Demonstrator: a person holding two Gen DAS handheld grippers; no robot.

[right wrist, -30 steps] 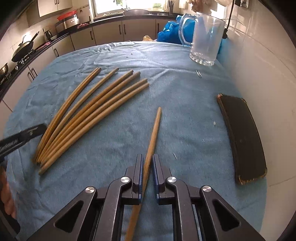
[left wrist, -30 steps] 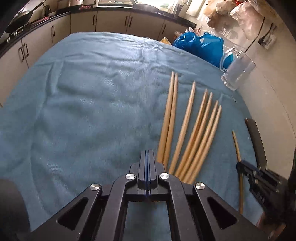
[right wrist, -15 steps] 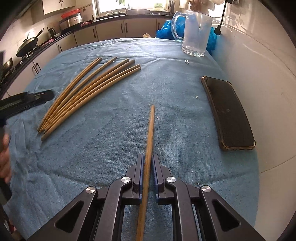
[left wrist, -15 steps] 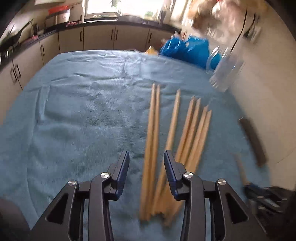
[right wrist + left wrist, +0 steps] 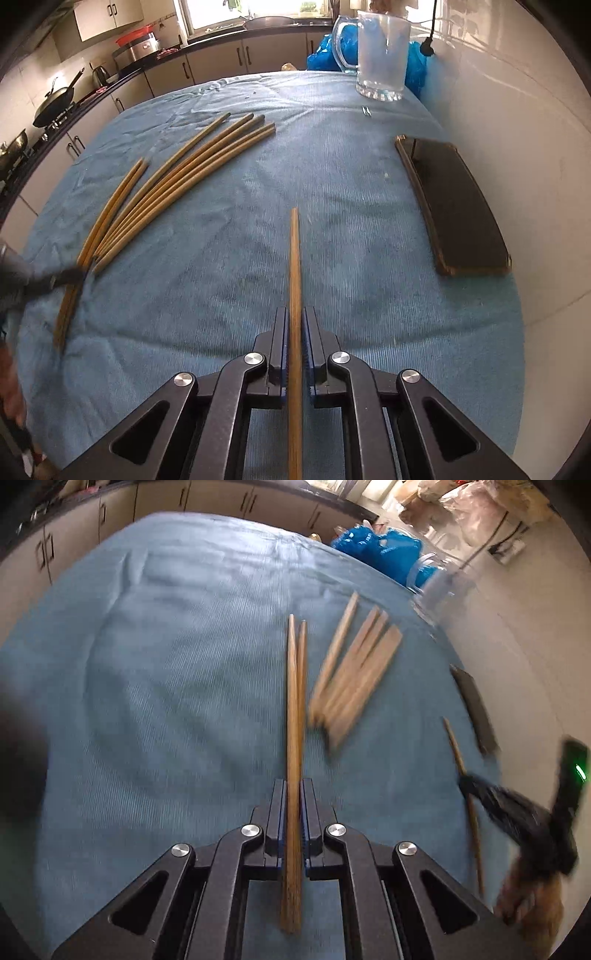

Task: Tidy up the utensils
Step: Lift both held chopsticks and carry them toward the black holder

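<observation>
Left gripper [image 5: 293,794]: jaws clenched on a pair [image 5: 295,709] of chopsticks, held side by side. Long axis runs straight ahead along the fingers; tips point away from the camera, butt ends stick out behind the jaws. From the right wrist view the pair's far half looks off the cloth [image 5: 258,206], near end low by the left gripper [image 5: 70,275]; exact height unclear.

Right gripper [image 5: 294,328]: jaws clamped on a single chopstick [image 5: 294,266], also aligned with the fingers, tip forward above the cloth.

Loose bundle [image 5: 192,173] of five chopsticks lies on the cloth, fanned slightly, long axis diagonal. It sits just right of the held pair in the left view [image 5: 354,675] (blurred there), and well left of the right gripper. Left gripper is the nearer one.

Glass mug [image 5: 380,55] stands upright at the far end of the table, ahead and slightly right of the right gripper, well apart from both. Judgement: if the mug is the holder, the right arm has the straighter line; the stick must tilt tip-down to enter.

Surface: ribbed blue cloth, some wrinkles, soft, sticks unlikely to roll. A phone [image 5: 454,203] lies near the right wall. Blue bag [image 5: 380,554] behind the mug. Kitchen: cabinets, wok [image 5: 55,107] on the stove, window beyond.
</observation>
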